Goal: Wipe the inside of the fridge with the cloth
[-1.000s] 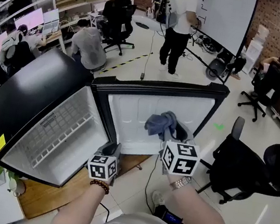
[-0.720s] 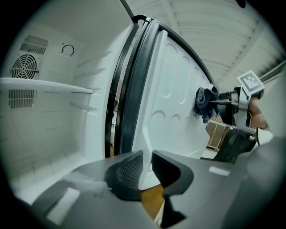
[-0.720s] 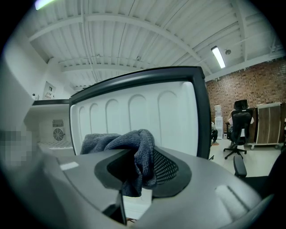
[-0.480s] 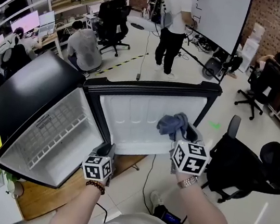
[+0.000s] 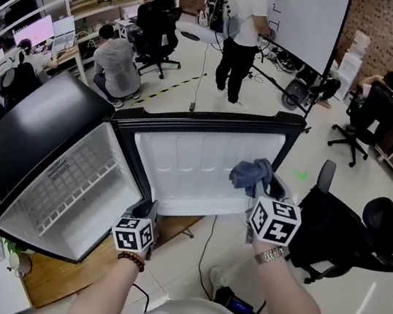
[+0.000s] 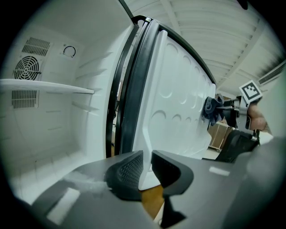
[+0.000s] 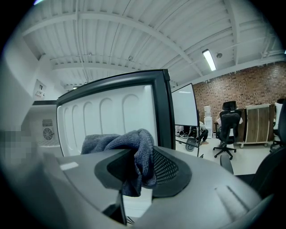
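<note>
The open fridge (image 5: 45,129) is seen at left, black outside and white within. The white lower edge of its door (image 5: 187,166) is pinched by the left tongs (image 6: 147,163), whose jaws are nearly closed on it. A blue-grey cloth (image 5: 251,173) is clamped in the right tongs (image 7: 143,165), jaws partly apart around it, and is set against the door's inner panel near its right edge.
</note>
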Tool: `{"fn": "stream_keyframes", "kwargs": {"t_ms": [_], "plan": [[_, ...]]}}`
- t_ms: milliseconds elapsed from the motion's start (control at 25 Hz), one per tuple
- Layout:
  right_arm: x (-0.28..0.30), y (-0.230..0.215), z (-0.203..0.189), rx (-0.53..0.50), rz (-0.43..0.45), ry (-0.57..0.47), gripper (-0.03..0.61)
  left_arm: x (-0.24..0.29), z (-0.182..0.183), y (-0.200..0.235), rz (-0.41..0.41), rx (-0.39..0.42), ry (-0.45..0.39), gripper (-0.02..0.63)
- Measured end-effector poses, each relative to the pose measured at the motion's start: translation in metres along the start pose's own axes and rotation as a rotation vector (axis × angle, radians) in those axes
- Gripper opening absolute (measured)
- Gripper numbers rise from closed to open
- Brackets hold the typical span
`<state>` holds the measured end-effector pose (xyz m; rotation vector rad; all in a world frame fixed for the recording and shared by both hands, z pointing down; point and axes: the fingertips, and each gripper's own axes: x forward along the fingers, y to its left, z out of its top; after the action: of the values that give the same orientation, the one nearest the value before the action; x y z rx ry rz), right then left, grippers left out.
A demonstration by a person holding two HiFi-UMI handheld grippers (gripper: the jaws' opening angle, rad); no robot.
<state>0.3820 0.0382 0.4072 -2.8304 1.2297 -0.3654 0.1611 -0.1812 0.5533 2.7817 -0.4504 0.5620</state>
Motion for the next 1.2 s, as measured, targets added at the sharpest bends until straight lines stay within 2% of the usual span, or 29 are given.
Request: {"fn": "stream_keyframes", "kwargs": {"t_ms": [160, 280, 520, 800, 1000, 1200], "plan": [[-0.005, 0.011, -0.003, 0.009, 0.027, 0.0, 0.12, 0.0, 0.001, -0.001, -0.005, -0.001, -0.002, 0.064], [-0.007, 0.037, -0.009, -0.001, 0.082, 0.003, 0.121, 0.0, 0.0, -0.001, -0.009, 0.002, 0.001, 0.066], [-0.003, 0.115, -0.033, -0.037, 0.225, 0.044, 0.12, 0.001, 0.0, -0.002, -0.03, -0.001, 0.015, 0.066], [0.01, 0.208, -0.065, -0.086, 0.389, 0.091, 0.121, 0.003, -0.002, -0.006, -0.052, 0.035, 0.049, 0.07], [0.025, 0.244, -0.081, -0.101, 0.439, 0.128, 0.121, 0.003, -0.006, -0.008, -0.065, 0.032, 0.057, 0.087], [0.037, 0.261, -0.091, -0.109, 0.45, 0.151, 0.12, 0.004, -0.009, -0.003, -0.065, 0.029, 0.062, 0.09]]}}
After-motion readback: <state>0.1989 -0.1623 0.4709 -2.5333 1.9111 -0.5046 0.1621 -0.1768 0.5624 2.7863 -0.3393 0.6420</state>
